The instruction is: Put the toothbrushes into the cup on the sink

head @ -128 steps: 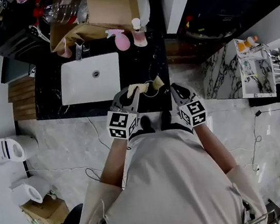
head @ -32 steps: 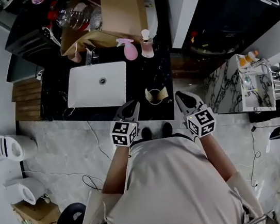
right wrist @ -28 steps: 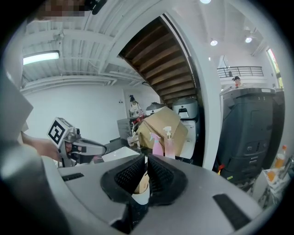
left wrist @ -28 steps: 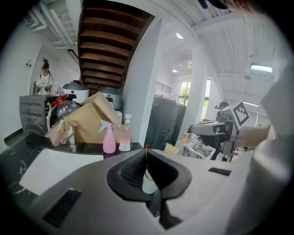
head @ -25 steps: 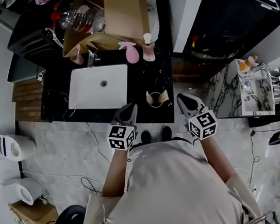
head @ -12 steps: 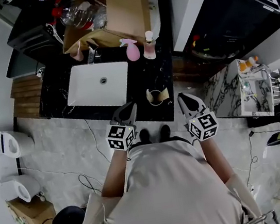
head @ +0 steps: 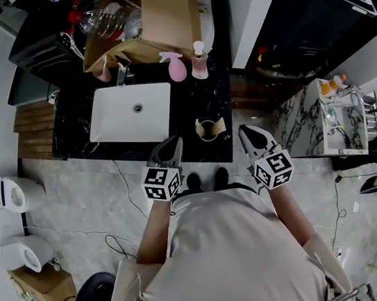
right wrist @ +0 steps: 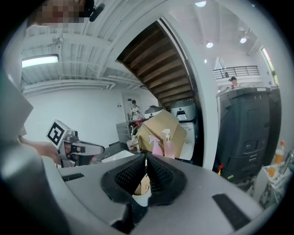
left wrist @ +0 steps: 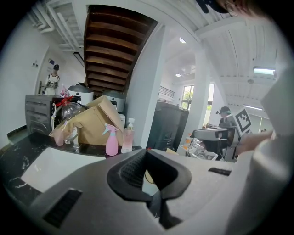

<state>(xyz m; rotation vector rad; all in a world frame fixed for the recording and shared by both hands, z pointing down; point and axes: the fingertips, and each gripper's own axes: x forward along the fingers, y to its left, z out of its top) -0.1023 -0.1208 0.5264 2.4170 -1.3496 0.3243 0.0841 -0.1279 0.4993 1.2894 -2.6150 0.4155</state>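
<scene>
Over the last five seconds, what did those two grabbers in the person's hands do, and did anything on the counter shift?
Both drew back toward the person. The left gripper and right gripper flanked the cup; now they sit apart from it at the near edge of the counter, jaws shut, empty. The cup, pink spray bottle, pump bottle and sink stayed put.

Bright ceiling lights, heavy fisheye distortion

The cup [head: 210, 128] shows too small from overhead to tell its contents.
</scene>
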